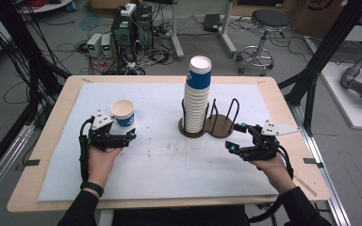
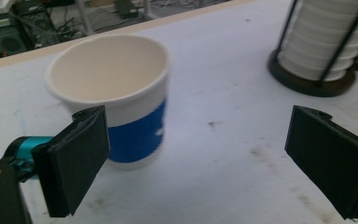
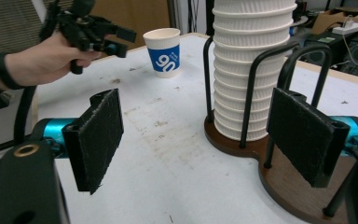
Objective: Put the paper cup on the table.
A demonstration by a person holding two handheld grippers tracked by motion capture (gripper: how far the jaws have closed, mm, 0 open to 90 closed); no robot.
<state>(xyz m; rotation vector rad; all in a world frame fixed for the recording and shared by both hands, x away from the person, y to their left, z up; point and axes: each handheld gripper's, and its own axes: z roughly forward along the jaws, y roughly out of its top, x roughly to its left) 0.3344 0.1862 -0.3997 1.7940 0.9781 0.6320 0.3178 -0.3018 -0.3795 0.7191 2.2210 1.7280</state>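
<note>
A big wooden table [image 1: 52, 141] carries everything. A white mat [image 1: 160, 165] covers most of its top, and the mat has some small dirty spots near the middle.

A tall stack of paper cups [image 1: 197, 96] stands toward the far edge of the table, a bit right of the middle. The stack is white with a blue band on the top cup. It sits in a dark brown cup holder [image 1: 219, 126] that has thin black bars going up. The holder has two round spots: the stack fills the left one and the right one is bare.

The left gripper [image 1: 122, 137] is near the left edge of the table, held in the person's left hand [image 1: 101, 157]. Its two black jaws are wide apart and hold nothing. The right gripper [image 1: 235, 137] is near the right edge, just beside the cup holder, held in the right hand [image 1: 271, 167]. Its jaws are also spread apart with nothing between them. In the right gripper view the holder's bars and brown base show between and behind its jaws.

A single paper cup [image 1: 123, 113] stands upright on the mat toward the far left corner. It is white with a blue band and it is empty inside. It is just beyond the left gripper. In the left gripper view the cup [image 2: 116, 100] is close behind the left jaw, not squeezed by it.
</note>
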